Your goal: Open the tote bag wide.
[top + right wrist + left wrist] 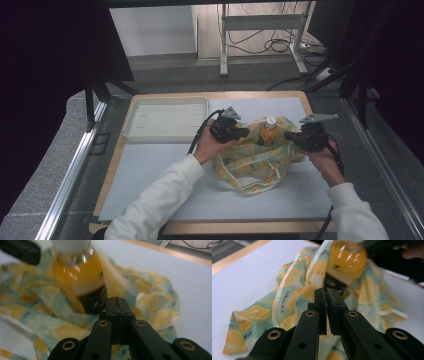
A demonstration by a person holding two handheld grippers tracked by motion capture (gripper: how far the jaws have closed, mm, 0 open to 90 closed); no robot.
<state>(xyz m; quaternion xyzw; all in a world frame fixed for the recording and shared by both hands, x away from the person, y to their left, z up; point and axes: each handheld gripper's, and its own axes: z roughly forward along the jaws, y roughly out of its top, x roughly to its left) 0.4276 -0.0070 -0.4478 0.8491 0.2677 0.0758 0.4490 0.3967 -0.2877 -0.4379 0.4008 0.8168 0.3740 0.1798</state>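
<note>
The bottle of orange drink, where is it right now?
In the high view the bottle stands inside the lemon-print bag, right of table centre, between the left gripper and right gripper.

A white tray [165,119] sits at the far left of the table [116,160], on its wooden edge and just touching the white mat [150,175] that covers most of the top. Beyond the table, grey floor [175,75], and a metal stand [262,30] with cables [272,45] looped around its feet. Dark curtains [45,75] hang on both sides, a metal rail [70,175] running along the left.
</note>
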